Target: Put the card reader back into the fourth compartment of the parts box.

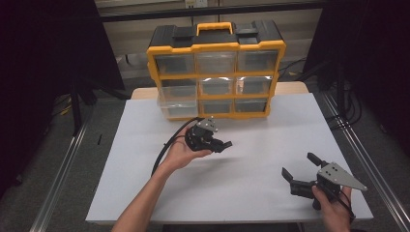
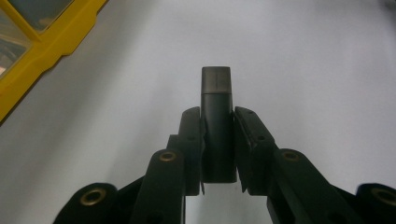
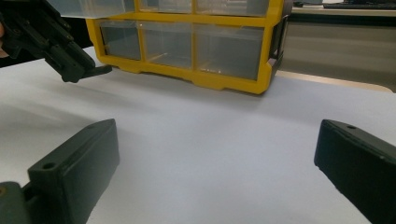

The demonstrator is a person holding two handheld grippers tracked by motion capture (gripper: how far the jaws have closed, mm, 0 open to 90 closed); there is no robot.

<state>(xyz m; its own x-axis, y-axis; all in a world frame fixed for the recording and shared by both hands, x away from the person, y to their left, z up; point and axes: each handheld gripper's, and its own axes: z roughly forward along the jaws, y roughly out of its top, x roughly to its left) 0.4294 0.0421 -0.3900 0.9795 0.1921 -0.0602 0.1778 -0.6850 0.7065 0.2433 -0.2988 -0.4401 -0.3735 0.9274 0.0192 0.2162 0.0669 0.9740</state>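
The left gripper squeezes a dark stick, pointing toward three o'clock. The right gripper rests at five o'clock on the table, jaws wide apart, nothing inside.

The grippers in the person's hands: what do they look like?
Both are black, with two blocky jaws on hinged links that have brass-ringed pivots. The left gripper trails a black cable and carries a small grey plate. The right gripper bears a grey three-cornered plate dotted with holes. Forearms are bare, no sleeves.
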